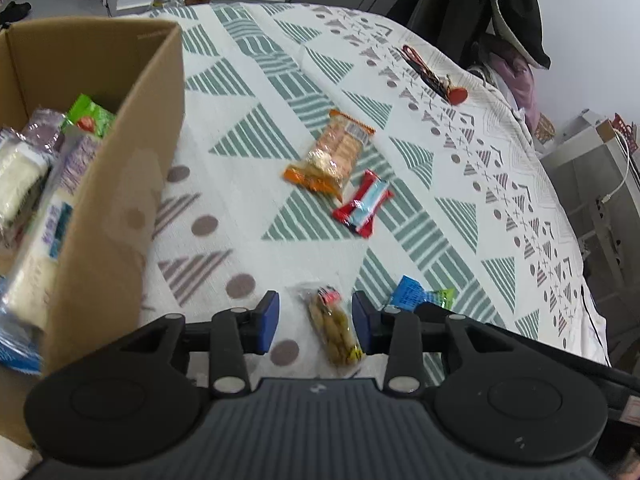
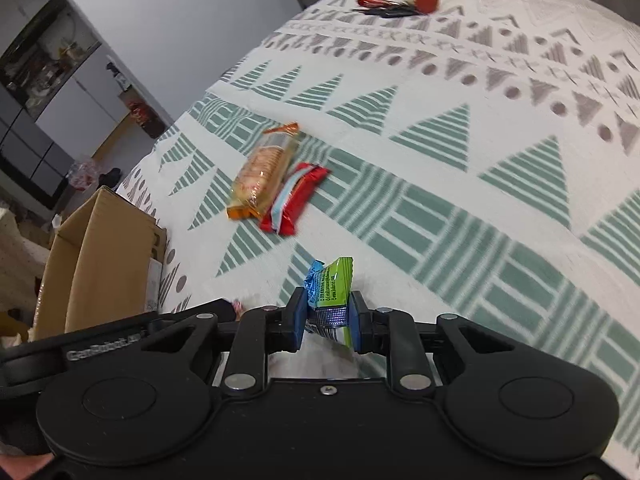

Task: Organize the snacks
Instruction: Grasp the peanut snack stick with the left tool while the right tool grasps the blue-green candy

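**Op:** Several packets already sit in the cardboard box [image 1: 116, 184] at the left edge of the counter [image 1: 256, 92]; I count a green one, a purple one and some pale ones, though they are blurred.

**Log:** Left on the cloth?

**Op:** Three loose items by my reading: the biscuit packet [image 1: 334, 152] and the red-and-blue bar [image 1: 362, 204], touching each other near the middle of the counter, and the peanut packet [image 1: 334, 328] close to the near edge.

**Log:** Left tongs?

**Op:** Left tongs [image 1: 316, 322] stand wide, one blue pad on either side of the peanut packet. I cannot tell whether either pad touches it; nothing gripped yet.

**Log:** Right tongs?

**Op:** Right tongs [image 2: 326, 320] are narrowed onto the green-and-blue packet [image 2: 332, 288], which stands up between the pads. Whether it is clear of the cloth I cannot tell.

**Log:** Progress?

**Op:** I judge it past halfway. One item in hand needs carrying to the box, three remain to pick. The red-tipped object [image 1: 436, 74] near the far right edge looks like no snack; I would leave it.
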Demonstrator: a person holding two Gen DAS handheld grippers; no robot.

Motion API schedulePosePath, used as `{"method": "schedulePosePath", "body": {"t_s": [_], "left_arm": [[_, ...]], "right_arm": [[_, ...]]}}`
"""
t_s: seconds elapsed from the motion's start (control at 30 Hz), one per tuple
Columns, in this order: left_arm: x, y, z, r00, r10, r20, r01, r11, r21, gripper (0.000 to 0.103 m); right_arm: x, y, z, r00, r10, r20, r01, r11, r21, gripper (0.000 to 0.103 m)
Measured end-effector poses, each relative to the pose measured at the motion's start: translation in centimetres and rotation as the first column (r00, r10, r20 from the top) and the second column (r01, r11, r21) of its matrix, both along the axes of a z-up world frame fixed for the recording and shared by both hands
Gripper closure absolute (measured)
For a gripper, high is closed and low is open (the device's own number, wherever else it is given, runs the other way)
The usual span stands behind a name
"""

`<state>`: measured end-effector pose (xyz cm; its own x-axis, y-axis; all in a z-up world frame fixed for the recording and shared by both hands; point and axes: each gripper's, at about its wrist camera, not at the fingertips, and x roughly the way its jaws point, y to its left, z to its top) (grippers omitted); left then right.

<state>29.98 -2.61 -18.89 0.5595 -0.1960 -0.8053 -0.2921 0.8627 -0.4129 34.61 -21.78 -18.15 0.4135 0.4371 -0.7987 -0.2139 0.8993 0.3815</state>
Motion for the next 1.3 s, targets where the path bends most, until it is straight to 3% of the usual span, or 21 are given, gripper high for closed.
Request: {"method": "schedulePosePath", "body": {"t_s": [0.07,0.1,0.17,0.27,0.5,0.77,0.9,1.0,1.03,1.3], "left_arm": [[0.0,-0.6,-0.2,1.000,-0.019,-0.001,0.019,1.000,0.000,0.065],[0.0,-0.9,-0.2,1.000,-0.029,-0.001,0.029,1.000,-0.002,0.065],[0.0,-1.3,-0.4,0.999,-0.037,0.007,0.037,0.999,-0.016,0.065],[0.3,-2.0,-0.8,0.999,-0.044,0.012,0.043,0.999,0.015,0.065],[1.0,-2.3,-1.8,0.999,-0.033,0.016,0.032,0.998,0.048,0.065],[1.0,-2.8,-2.0,0.998,-0.054,0.028,0.051,0.994,0.092,0.067],[0.8,-3.4,-1.9,0.996,-0.082,0.031,0.076,0.987,0.143,0.072],[0.4,-3.6,-1.5,0.995,-0.095,0.043,0.086,0.982,0.167,0.079],[0.2,-3.5,-1.4,0.995,-0.090,0.050,0.081,0.984,0.159,0.080],[-1.3,-2.8,1.0,0.991,-0.093,0.094,0.079,0.987,0.140,0.087]], "right_arm": [[-0.6,-0.7,0.4,1.000,-0.027,-0.015,0.027,1.000,0.003,0.077],[-0.8,-0.9,0.6,0.999,-0.040,-0.020,0.040,0.999,-0.001,0.071],[-1.2,-1.2,0.9,0.999,-0.047,-0.012,0.047,0.999,-0.014,0.069],[-1.0,-1.1,0.6,0.999,-0.039,-0.018,0.039,0.999,-0.008,0.055],[0.4,-1.0,-1.1,0.997,-0.060,-0.048,0.059,0.998,-0.025,0.053],[0.5,-0.9,-1.3,0.998,-0.044,-0.043,0.043,0.999,-0.022,0.057],[0.1,-0.7,-1.3,0.998,-0.016,-0.065,0.016,1.000,0.005,0.072],[-0.3,-0.8,-1.0,0.998,-0.030,-0.053,0.030,1.000,0.001,0.075],[-0.4,-0.9,-0.8,0.998,-0.032,-0.047,0.032,0.999,0.004,0.079],[-1.9,-1.1,1.2,0.999,-0.042,0.014,0.042,0.999,-0.015,0.080]]}}
